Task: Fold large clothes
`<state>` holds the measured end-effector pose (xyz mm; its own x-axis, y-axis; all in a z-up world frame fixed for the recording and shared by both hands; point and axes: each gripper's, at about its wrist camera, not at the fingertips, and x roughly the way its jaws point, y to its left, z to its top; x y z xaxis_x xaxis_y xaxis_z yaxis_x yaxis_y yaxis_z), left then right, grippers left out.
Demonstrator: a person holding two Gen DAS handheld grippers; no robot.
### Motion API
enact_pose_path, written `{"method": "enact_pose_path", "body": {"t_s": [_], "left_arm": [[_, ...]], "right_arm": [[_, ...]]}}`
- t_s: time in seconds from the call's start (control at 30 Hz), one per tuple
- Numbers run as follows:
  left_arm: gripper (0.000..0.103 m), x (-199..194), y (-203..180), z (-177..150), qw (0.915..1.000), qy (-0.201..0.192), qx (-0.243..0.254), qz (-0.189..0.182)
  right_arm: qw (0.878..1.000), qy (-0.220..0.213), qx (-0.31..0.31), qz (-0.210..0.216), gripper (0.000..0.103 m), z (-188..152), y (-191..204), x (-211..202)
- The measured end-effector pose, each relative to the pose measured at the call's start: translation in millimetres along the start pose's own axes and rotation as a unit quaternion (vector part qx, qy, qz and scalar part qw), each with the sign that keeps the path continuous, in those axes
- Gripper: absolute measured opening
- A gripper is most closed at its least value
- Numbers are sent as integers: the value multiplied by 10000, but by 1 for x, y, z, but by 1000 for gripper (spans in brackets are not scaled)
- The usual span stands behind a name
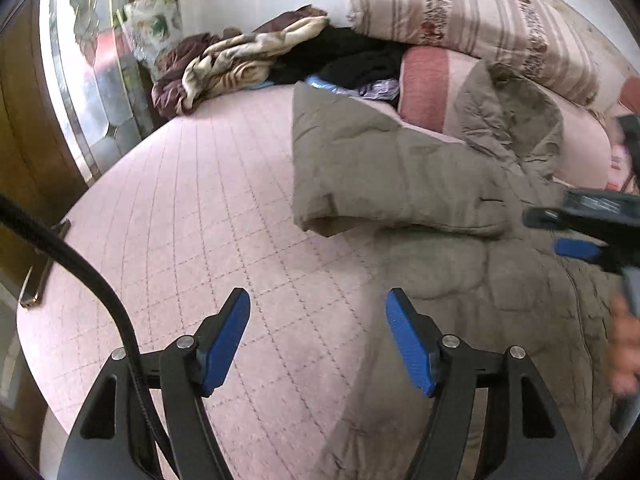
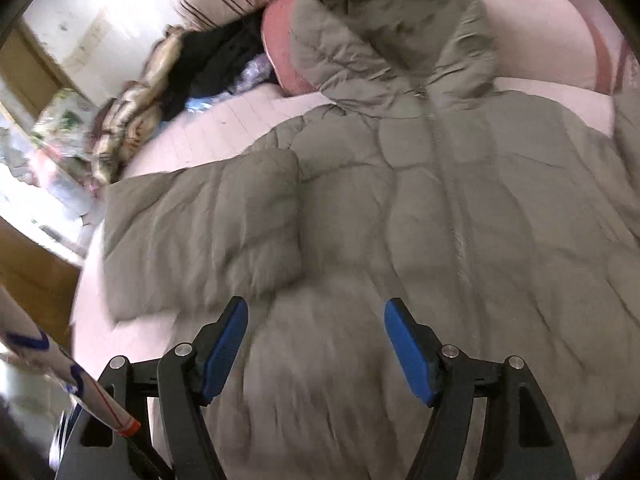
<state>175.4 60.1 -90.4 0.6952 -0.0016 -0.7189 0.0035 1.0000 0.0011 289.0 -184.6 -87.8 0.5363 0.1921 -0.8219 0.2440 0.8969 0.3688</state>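
A large olive-grey padded coat [image 2: 420, 208] lies spread front-up on the pink quilted bed [image 1: 192, 216], its fur-trimmed hood [image 2: 400, 28] resting against a pink pillow. One sleeve [image 2: 200, 232] lies folded in over the body. My left gripper [image 1: 318, 300] is open above the bed just left of the coat's edge [image 1: 420, 200], nothing between its blue pads. My right gripper [image 2: 316, 308] is open above the coat's lower front, empty; the same gripper [image 1: 576, 236] shows at the right edge of the left wrist view, with a hand [image 1: 626, 344] below it.
A heap of brown, cream and black clothes [image 1: 248, 64] lies at the bed's far end beside a striped pillow [image 1: 480, 12]. A mirrored wardrobe door [image 1: 80, 80] stands left of the bed. A black cable [image 1: 80, 264] crosses the left wrist view.
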Motion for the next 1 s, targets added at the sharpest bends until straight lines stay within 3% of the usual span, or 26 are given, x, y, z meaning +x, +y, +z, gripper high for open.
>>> {"method": "enact_pose_path", "body": {"t_s": [0.17,0.2,0.23,0.3,0.33,0.47,0.67,0.83,0.93,1.0], "left_arm": [[69,5,7,3,9999,59,-113,-55],[69,5,8,3,9999,71,-110,-78],[69,6,6,4,9999,78,-118,-94],[69,8,6,4,9997,99,-166,-146],[69,9,5,5,9996,127,-186,-192],[69,12,3,3,9991,234,-220,-261],[69,5,1,-1,9990,167,-193,-364],[69,0,-1,-2,9961,193,-284,-808],[69,-3,-4,-2,9909,251,-353,-1278],[69,-1,-7,-2,9876,376,-355,-1482]], "right_arm": [[9988,251,313,287,77,13,15,39],[9991,232,180,304,73,13,22,40],[9989,257,54,395,47,12,28,39],[9984,308,32,469,27,14,31,36],[9980,289,48,557,22,15,32,30],[9986,-73,-67,522,18,24,37,0],[9982,-580,16,-127,16,34,0,-56],[9912,-694,423,-1047,16,38,-68,-82],[9807,-661,533,-1760,16,33,-110,-86],[9759,-578,639,-2005,16,28,-134,-85]]}}
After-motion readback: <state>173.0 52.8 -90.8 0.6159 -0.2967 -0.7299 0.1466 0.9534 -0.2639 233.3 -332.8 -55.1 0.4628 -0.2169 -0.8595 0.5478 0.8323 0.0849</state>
